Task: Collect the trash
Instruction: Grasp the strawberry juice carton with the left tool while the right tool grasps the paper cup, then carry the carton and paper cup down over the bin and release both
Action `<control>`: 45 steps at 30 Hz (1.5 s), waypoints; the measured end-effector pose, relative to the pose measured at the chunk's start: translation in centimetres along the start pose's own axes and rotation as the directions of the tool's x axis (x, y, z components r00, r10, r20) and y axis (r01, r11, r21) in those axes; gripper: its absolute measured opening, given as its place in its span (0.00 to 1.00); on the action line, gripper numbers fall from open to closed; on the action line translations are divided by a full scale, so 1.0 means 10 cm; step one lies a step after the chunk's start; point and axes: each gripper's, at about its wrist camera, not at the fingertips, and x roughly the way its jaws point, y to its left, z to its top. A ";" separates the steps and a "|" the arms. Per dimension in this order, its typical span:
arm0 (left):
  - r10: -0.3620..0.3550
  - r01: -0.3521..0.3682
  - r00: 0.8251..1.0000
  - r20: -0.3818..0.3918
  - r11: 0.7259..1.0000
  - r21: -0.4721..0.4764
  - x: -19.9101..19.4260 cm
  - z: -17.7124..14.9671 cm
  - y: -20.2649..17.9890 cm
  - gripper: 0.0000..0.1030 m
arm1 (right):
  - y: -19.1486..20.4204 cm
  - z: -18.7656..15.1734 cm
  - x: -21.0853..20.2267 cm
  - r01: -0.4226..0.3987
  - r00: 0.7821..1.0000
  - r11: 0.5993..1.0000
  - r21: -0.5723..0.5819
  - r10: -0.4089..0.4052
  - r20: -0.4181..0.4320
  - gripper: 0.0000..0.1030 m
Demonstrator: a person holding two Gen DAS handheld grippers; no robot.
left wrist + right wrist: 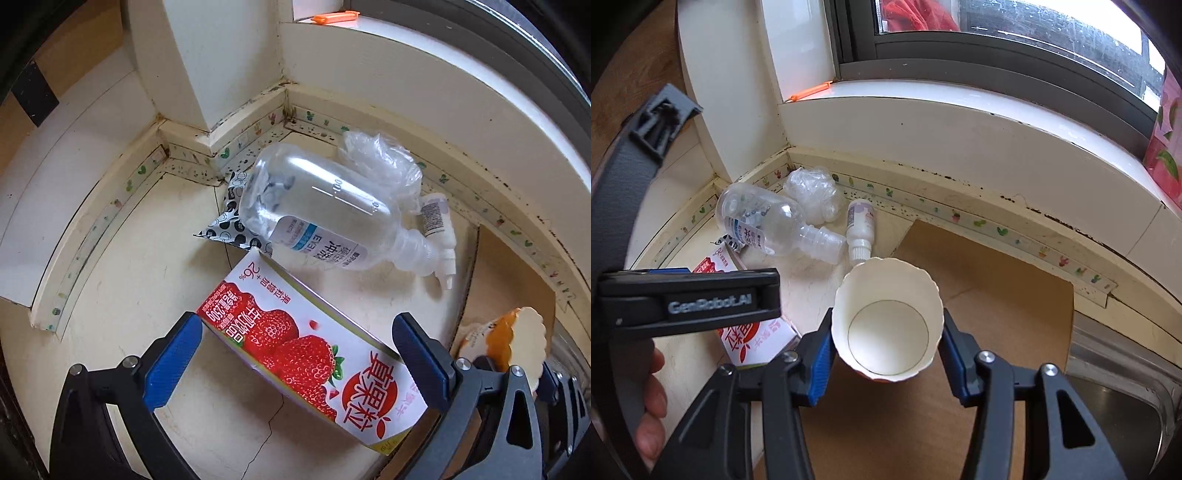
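The cream bench (122,280) ends at a wall corner below a window sill (960,107). A cardboard sheet (990,280) covers the bench beside a steel sink (1126,398). Landmark: the clear bottle (325,210), lying in the corner. Behind it sits a crumpled plastic bag (380,158); beside its neck lies a small dropper bottle (437,225); nearer the camera lies the strawberry carton (310,354). The left tool (295,350) is spread, straddling the carton. The right tool (886,347) pinches a paper cup (886,317) over the cardboard.
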 end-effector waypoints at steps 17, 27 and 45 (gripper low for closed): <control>-0.056 0.056 0.998 -0.031 0.998 0.010 -0.14 -0.44 0.47 0.62 | 0.42 -0.17 -0.59 -0.026 0.998 0.996 -0.088 0.032 0.059 0.50; -0.080 0.075 0.994 0.080 0.995 0.067 -0.66 -0.69 0.72 0.55 | 0.72 -0.25 -1.02 -0.041 0.994 0.990 -0.136 0.055 0.094 0.49; -0.223 0.181 0.950 0.218 0.964 0.197 -2.22 -1.71 1.71 0.54 | 1.49 -0.87 -2.19 -0.042 0.987 0.985 -0.169 0.067 0.147 0.49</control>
